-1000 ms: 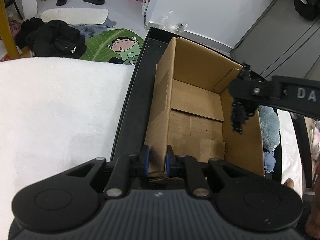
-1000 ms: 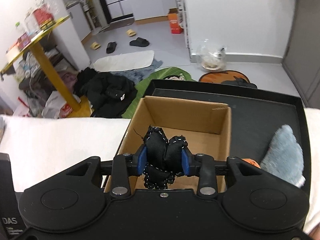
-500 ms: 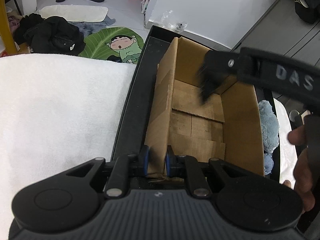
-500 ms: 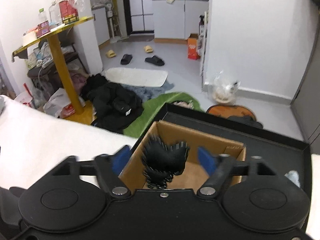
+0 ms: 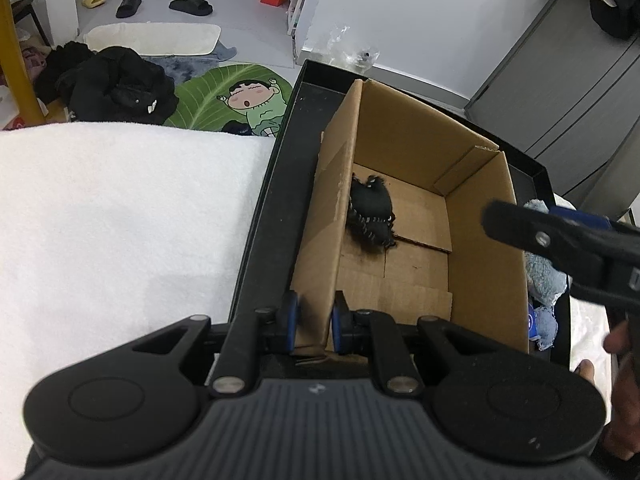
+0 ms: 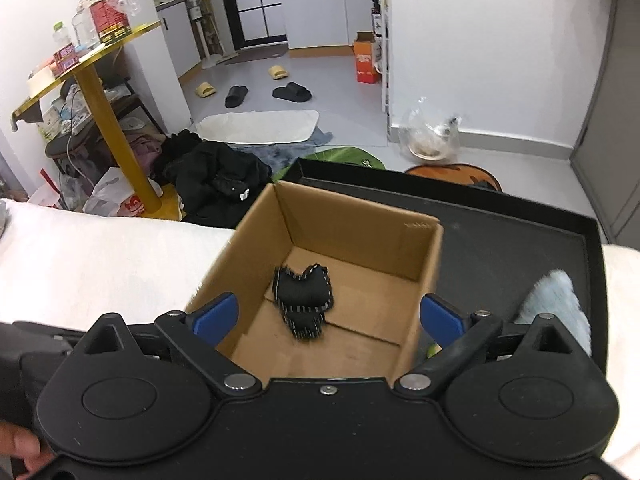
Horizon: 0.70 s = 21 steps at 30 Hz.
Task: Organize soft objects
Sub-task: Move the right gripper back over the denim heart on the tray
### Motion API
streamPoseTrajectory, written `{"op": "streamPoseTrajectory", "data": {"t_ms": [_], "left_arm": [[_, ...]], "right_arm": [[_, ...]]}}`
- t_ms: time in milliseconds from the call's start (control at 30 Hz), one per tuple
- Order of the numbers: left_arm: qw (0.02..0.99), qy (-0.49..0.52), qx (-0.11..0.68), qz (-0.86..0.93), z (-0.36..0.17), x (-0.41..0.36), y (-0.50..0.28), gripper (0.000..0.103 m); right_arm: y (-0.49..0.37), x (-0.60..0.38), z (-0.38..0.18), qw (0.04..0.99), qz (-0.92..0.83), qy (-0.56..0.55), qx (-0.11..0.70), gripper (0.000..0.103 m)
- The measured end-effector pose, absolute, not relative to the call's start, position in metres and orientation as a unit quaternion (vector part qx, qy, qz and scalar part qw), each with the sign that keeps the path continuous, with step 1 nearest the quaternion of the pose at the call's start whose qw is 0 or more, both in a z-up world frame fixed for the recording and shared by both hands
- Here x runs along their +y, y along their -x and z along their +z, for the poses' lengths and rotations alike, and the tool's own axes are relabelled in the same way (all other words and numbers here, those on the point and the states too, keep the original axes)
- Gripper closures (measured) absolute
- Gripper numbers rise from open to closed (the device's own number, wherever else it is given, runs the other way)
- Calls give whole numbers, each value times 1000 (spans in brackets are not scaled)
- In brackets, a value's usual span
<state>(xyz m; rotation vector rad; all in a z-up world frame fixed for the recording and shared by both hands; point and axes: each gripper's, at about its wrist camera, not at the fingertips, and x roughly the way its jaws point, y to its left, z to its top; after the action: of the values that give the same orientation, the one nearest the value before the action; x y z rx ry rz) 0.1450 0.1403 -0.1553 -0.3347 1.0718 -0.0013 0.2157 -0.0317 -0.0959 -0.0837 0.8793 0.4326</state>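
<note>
Below and ahead of both my tools sits the black tray (image 6: 520, 240), and in it the cardboard box (image 5: 484, 240). My left hand-held gripper (image 5: 314, 326) is clamped narrow on the box's near-left wall, steadying it. My right hand-held gripper (image 6: 328, 316) hangs over the box with its jaws opening wide and nothing between them. The black stitched soft toy (image 6: 304, 296) lies on the box floor, just ahead of it. The blue plush (image 6: 556, 300) lies to its right, outside the box, nearer my right hand, so I judge that comes next.
</note>
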Motion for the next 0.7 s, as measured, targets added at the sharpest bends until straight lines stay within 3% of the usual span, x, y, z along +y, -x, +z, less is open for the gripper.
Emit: {"op": "streamPoseTrajectory", "data": {"t_ms": [467, 700], "left_arm": [[863, 104, 494, 33, -138, 121, -137, 87], [870, 74, 483, 65, -130, 111, -135, 56]], "right_arm": [[-204, -98, -96, 894, 143, 13, 424, 4], [-198, -136, -105, 891, 108, 5, 441, 4]]}}
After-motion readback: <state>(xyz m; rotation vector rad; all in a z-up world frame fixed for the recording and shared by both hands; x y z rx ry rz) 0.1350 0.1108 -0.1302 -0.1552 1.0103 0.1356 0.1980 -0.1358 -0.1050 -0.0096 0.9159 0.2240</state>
